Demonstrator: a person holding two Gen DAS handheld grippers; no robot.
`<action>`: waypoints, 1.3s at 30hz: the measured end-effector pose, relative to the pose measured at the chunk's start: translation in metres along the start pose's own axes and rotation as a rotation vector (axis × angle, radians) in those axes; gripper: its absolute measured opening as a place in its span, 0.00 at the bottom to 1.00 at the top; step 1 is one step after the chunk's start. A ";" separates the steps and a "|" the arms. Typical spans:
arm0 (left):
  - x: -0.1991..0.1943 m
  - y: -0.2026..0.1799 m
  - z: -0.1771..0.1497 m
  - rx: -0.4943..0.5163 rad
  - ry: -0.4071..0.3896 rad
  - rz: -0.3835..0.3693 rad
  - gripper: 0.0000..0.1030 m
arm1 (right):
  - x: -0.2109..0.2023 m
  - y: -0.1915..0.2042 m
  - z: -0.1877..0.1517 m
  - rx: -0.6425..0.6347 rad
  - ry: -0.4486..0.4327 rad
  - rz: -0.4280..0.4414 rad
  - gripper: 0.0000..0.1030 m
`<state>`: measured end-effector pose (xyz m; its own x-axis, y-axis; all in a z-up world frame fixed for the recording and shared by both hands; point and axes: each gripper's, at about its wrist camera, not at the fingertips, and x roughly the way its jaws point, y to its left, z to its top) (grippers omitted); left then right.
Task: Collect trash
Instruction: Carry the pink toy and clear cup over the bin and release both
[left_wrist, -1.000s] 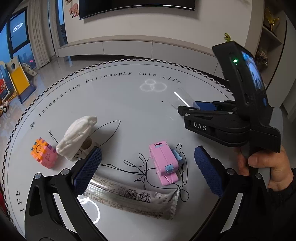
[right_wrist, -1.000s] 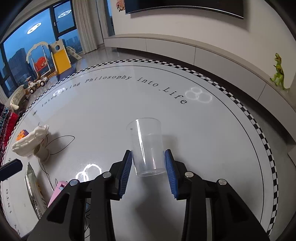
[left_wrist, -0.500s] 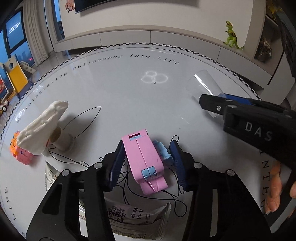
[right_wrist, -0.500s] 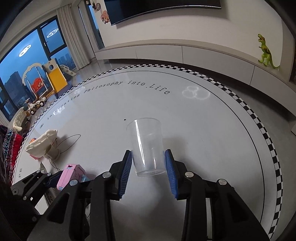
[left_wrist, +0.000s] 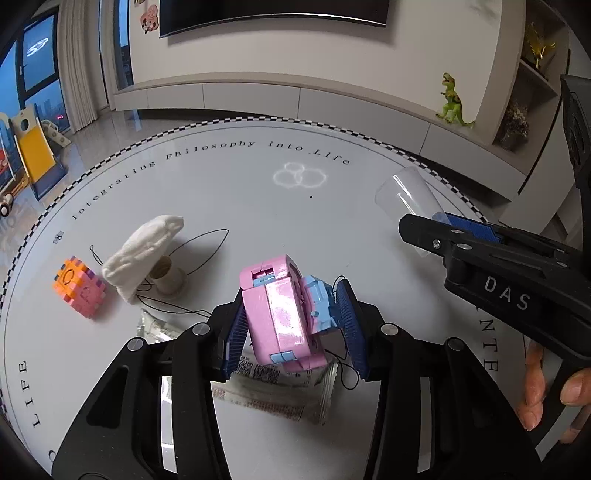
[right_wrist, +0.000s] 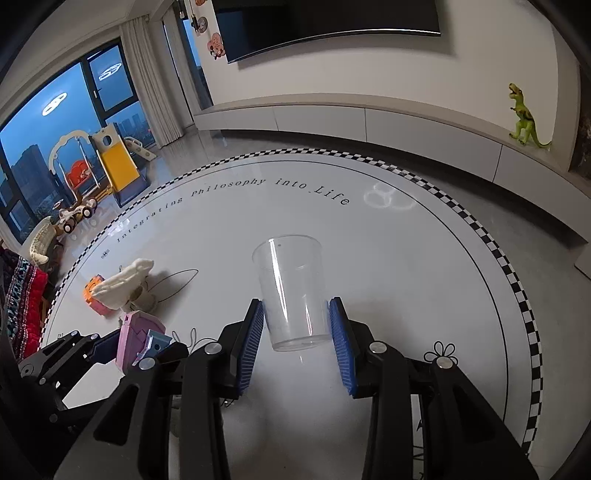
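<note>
My left gripper (left_wrist: 291, 301) has a pink and blue toy block (left_wrist: 280, 314) between its blue pads, and its jaws are still closing on it. The toy hangs tilted above the white round table (left_wrist: 240, 206). Under it lies a silver snack wrapper (left_wrist: 280, 398), partly hidden. My right gripper (right_wrist: 296, 310) is shut on a clear plastic cup (right_wrist: 291, 280) and holds it upright above the table. The left wrist view shows that cup (left_wrist: 404, 195) at the right, in front of the right gripper's fingers (left_wrist: 469, 229). A crumpled white tissue (left_wrist: 142, 254) rests on a small cardboard spool (left_wrist: 168, 277).
An orange and pink foam cube (left_wrist: 79, 291) sits at the table's left. Loose black thread (left_wrist: 207, 245) loops across the middle. A person's hand (left_wrist: 543, 391) grips the right tool. A green toy dinosaur (right_wrist: 526, 120) stands on the wall ledge behind.
My left gripper went from wide open to closed around the pink toy and lifted it off the table. The right gripper rose and shifted with the cup still in it.
</note>
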<state>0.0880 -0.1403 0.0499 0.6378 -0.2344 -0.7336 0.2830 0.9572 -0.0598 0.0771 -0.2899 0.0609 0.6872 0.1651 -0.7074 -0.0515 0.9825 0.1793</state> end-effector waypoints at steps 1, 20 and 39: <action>-0.007 0.002 -0.001 0.002 -0.009 0.002 0.44 | -0.006 0.004 -0.001 -0.003 -0.006 0.001 0.37; -0.134 0.101 -0.088 -0.126 -0.084 0.128 0.44 | -0.091 0.147 -0.066 -0.164 -0.003 0.147 0.38; -0.214 0.213 -0.213 -0.382 -0.061 0.351 0.44 | -0.108 0.309 -0.172 -0.410 0.125 0.391 0.38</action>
<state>-0.1403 0.1494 0.0499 0.6911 0.1132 -0.7139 -0.2295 0.9709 -0.0683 -0.1378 0.0110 0.0750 0.4712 0.5074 -0.7215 -0.5779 0.7956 0.1820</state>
